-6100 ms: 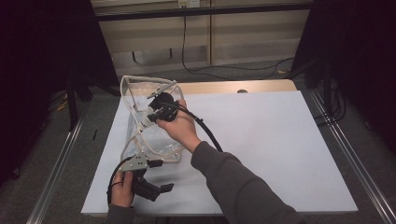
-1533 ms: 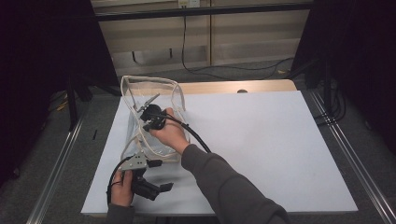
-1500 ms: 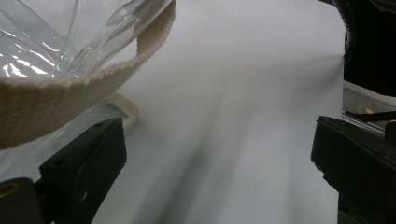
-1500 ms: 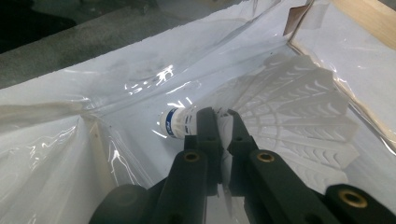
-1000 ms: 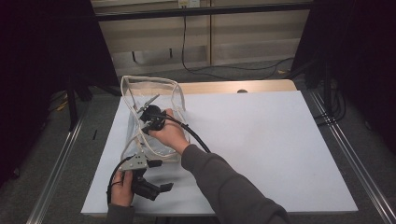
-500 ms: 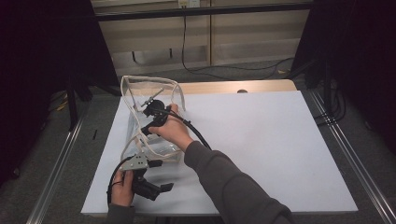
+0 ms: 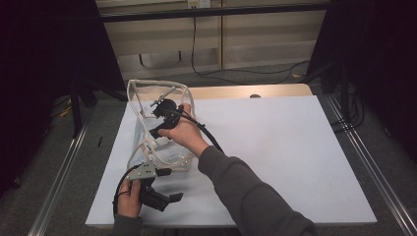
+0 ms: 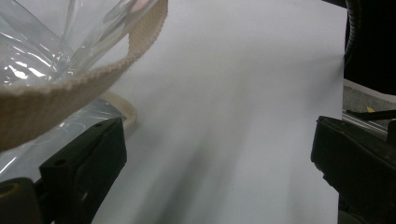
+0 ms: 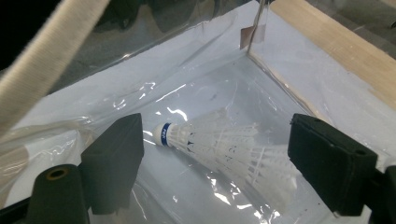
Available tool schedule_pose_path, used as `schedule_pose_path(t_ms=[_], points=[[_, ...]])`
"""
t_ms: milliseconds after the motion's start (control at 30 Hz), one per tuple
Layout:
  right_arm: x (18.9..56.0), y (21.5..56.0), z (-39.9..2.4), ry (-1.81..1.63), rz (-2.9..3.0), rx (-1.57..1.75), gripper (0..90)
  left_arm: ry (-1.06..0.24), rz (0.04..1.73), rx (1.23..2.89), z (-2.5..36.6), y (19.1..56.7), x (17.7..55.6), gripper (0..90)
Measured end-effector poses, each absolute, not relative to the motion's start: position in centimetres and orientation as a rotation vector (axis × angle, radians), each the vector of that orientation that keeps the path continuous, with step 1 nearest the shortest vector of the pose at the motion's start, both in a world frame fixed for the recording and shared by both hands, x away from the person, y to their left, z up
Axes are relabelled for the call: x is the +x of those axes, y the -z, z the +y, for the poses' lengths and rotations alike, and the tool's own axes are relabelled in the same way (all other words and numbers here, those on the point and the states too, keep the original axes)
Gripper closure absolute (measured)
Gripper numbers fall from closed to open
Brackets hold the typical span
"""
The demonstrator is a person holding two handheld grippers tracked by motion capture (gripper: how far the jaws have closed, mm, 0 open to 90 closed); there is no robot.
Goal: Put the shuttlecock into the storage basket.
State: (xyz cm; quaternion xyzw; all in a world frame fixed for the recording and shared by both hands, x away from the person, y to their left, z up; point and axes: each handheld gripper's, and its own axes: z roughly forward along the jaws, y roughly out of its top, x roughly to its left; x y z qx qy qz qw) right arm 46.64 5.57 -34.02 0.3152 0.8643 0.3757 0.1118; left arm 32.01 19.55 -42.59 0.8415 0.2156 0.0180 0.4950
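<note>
The shuttlecock (image 9: 224,151) lies on the floor of the clear bag (image 7: 142,96), at ten o'clock on the table (image 7: 275,152). The right gripper (image 7: 156,117), jaws just opened wide and empty, has released it; next, lift clear. The left gripper (image 7: 164,184) gapes empty beside the strap (image 8: 84,79).

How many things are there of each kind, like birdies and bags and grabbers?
Shuttlecock: 1
Clear plastic bag: 1
Grippers, left gripper and right gripper: 2
Table: 1
Total: 5
</note>
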Motion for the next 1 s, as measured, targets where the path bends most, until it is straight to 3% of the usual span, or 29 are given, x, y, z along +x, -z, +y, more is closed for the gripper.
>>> schedule_pose_path(t_ms=[1000], points=[[44.5, 30.9, 2.8, -1.152, 2.531, 0.907, 13.1, -0.045, 0.513, 2.052, 19.3, 42.5, 32.0, 3.5]])
